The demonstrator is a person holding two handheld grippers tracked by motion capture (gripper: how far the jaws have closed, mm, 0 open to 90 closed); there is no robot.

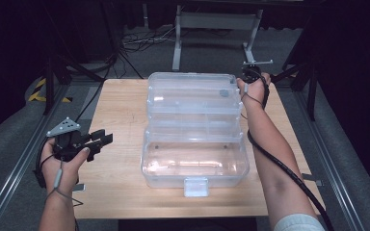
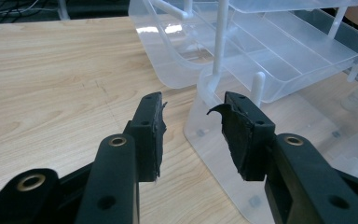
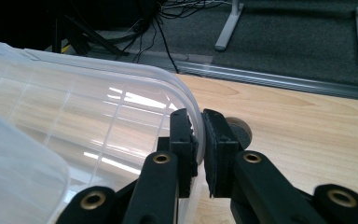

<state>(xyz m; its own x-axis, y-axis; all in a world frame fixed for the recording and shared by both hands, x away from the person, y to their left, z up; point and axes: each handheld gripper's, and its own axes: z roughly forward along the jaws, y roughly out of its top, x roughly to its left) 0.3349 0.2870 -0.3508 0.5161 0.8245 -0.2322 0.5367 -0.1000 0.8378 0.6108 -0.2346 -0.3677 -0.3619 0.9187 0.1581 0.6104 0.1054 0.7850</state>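
A clear plastic tool box point(image 1: 195, 168) stands open in the middle of the wooden table, its stepped trays point(image 1: 195, 118) fanned out and its lid point(image 1: 192, 86) laid back at the far side. My right gripper point(image 1: 244, 83) is at the lid's far right corner. In the right gripper view it point(image 3: 199, 135) is shut on the lid's curved rim point(image 3: 186, 100), one pad on each side. My left gripper point(image 1: 107, 137) hovers left of the box, open. Nothing lies between its pads point(image 2: 191, 121), which face the box's near corner point(image 2: 200, 128) and trays point(image 2: 279, 51).
Bare tabletop point(image 1: 120, 96) stretches left of the box. The front latch point(image 1: 195, 186) sticks out toward the near table edge. A small dark round object point(image 3: 240, 129) sits on the table just behind the right jaws. Metal stand legs point(image 1: 177, 43) and cables lie on the floor beyond.
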